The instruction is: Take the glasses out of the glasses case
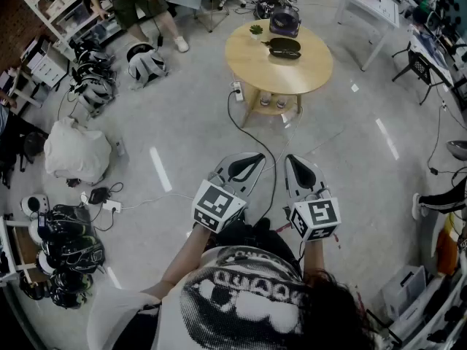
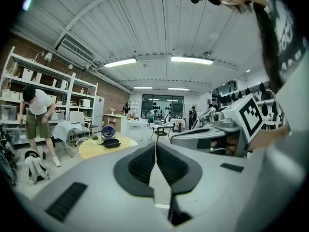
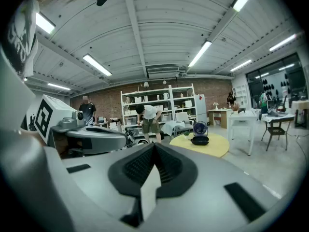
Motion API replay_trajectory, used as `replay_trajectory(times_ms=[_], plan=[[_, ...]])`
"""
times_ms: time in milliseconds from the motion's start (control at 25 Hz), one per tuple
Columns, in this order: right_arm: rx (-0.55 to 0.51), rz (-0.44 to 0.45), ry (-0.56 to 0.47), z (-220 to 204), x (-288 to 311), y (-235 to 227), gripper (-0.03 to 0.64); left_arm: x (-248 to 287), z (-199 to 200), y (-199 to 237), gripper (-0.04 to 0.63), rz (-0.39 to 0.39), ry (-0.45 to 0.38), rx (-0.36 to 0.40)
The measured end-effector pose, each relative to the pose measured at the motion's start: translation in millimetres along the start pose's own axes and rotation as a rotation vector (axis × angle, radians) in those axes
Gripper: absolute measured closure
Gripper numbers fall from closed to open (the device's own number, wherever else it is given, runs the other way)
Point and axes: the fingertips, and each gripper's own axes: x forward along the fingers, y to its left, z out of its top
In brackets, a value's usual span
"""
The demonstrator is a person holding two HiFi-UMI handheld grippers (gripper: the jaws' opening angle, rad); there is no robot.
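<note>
A black glasses case (image 1: 283,47) lies closed on the round yellow table (image 1: 310,75), far ahead across the floor. It also shows small in the left gripper view as the glasses case (image 2: 111,142) and in the right gripper view as the glasses case (image 3: 200,140). No glasses are visible. I hold both grippers side by side close to my body, pointing toward the table. My left gripper (image 1: 257,157) is shut with its pads (image 2: 145,164) meeting and nothing between them. My right gripper (image 1: 290,159) is shut and empty too, pads (image 3: 166,166) pressed together.
A small fan (image 1: 284,22) and a little plant (image 1: 256,30) stand on the table beside the case. A cable (image 1: 252,133) runs over the floor from the table toward me. Helmets and bags (image 1: 91,79) lie at the left; a person (image 1: 139,2) bends by the shelves. White desks (image 1: 372,2) stand at the back right.
</note>
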Motion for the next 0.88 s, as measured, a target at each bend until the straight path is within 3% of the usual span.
replay_trajectory(times_ms=[880], plan=[[0.036,0.082,-0.001,-11,-26,-59,0.62,53,-1,-35,0.58,0.061,0.048,0.003]])
